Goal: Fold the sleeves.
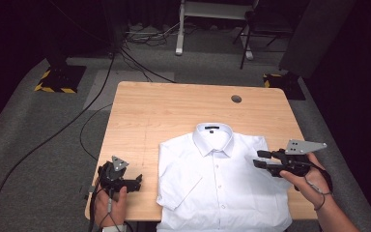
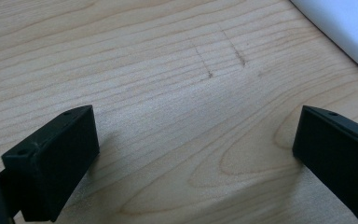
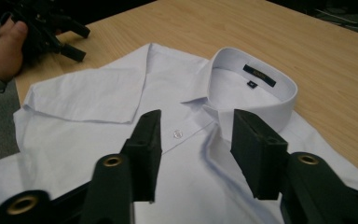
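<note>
Clearly, a white short-sleeved dress shirt [image 1: 222, 183] is laid face up and buttoned on the near half of the wooden desk [image 1: 174, 111], collar [image 1: 214, 137] pointing away from the person and hem hanging over the near edge. One sleeve [image 3: 86, 95] is already folded in over the chest. The cloth is judged to be light, soft and limp, so it will sag and drag unless lifted at two points; the stiffer collar, the shoulder seams or a sleeve edge are thought the surest places to pinch. The right gripper [image 1: 265, 159] is held over the shirt's other shoulder, its jaws parted moderately and empty, aimed toward the collar. The left gripper [image 1: 134, 181] is held low over bare desk just beside the shirt, jaws spread wide, nothing between them.
</note>
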A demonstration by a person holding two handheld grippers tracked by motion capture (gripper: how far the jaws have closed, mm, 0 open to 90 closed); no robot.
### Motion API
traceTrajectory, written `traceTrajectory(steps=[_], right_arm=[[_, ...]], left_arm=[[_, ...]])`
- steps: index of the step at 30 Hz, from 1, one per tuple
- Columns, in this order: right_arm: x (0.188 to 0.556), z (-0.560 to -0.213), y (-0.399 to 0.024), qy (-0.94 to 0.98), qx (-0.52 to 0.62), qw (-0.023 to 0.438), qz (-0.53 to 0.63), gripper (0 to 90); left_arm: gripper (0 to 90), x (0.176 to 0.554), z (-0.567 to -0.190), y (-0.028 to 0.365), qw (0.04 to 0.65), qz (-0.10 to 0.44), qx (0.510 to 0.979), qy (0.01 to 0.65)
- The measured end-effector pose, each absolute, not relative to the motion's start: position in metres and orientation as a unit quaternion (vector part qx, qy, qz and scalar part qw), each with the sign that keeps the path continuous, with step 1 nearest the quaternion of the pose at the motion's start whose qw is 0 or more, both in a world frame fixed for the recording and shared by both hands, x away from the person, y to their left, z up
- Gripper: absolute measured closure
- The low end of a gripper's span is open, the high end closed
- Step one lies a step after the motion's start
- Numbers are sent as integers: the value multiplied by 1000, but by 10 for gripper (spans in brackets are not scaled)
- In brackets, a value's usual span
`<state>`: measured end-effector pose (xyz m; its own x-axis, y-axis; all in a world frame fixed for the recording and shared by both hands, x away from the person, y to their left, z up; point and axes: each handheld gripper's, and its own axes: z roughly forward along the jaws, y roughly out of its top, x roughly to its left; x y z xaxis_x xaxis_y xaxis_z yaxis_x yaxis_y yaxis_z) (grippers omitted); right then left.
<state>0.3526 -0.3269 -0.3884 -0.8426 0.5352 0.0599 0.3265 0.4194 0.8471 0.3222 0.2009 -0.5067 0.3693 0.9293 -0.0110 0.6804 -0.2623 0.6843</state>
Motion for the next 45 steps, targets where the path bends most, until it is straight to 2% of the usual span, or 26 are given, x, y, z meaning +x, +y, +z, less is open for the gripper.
traceTrajectory(steps=[8,16,24,40,45], right_arm=[[349,-377,-334,809,267,109,512,434],[350,-370,-346,798,275,136,518,400],[353,-370,-363,796,285,185,501,299],[355,-373,-405,783,326,240,473,259],[356,-374,-415,777,338,243,472,253]], left_arm=[[3,322,-507,201,307,202,768,524],[3,322,-507,201,307,202,768,524],[3,322,-507,201,307,202,769,524],[3,322,-507,201,307,202,768,524],[3,322,-507,201,307,202,768,524]])
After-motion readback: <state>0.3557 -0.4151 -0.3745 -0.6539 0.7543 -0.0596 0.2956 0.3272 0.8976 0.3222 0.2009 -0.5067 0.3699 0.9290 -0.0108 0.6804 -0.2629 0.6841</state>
